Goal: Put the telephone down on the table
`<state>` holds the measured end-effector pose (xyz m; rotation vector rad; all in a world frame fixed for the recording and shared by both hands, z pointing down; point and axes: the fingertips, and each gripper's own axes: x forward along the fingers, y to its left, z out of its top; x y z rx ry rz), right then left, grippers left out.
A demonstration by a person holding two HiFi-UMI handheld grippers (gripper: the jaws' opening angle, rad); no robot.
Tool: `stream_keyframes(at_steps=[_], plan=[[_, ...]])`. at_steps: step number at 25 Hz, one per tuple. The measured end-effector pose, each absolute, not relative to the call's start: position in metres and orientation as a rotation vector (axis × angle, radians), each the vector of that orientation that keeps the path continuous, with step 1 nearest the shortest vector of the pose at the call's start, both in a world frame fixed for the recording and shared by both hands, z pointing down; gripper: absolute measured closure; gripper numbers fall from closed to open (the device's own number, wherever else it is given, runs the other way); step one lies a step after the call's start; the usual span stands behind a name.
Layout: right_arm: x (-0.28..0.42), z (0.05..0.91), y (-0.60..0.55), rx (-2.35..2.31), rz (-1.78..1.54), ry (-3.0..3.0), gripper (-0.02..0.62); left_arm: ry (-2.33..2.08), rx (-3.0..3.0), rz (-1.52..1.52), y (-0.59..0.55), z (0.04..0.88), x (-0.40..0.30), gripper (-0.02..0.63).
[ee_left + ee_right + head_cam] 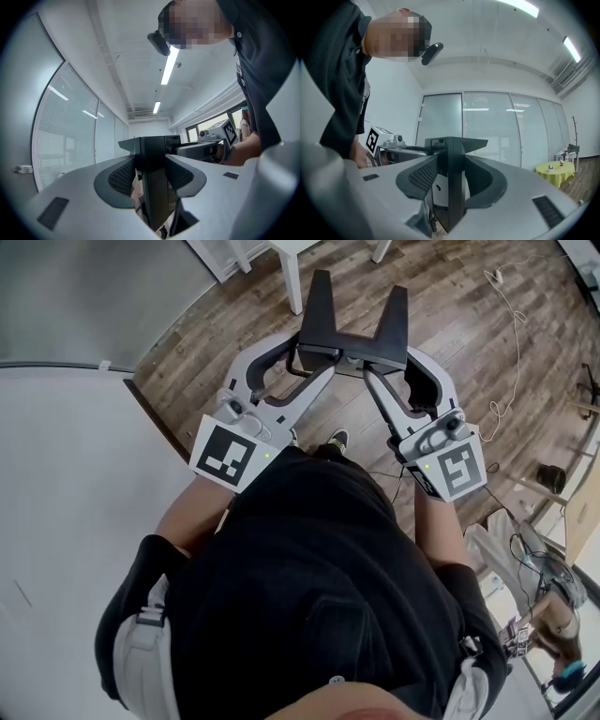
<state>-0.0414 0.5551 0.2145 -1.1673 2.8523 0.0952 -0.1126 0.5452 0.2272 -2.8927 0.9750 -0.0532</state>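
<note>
Telephone carried in both grippers, not yet over the table

The black telephone hangs above the wooden floor, out in front of the person, with the left gripper clamped on its left end and the right gripper on its right end. In each gripper view a dark upright slab of the telephone fills the gap and both pads sit against it, the jaws standing fairly wide. The pale table lies to the left, well apart from the load. This looks like the carrying step. The next move probably calls for swinging both grippers left together, keeping the telephone level, then lowering it onto the tabletop before letting go.
</note>
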Motion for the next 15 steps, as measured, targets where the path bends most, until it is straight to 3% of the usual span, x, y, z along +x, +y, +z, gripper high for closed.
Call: stream_keyframes(at_steps=[15], plan=[[-0.001, 0.211, 0.544, -1.175, 0.104, 2.841, 0.399, 0.958, -2.899, -0.075, 0.535, 0.226, -0.073, 0.408]])
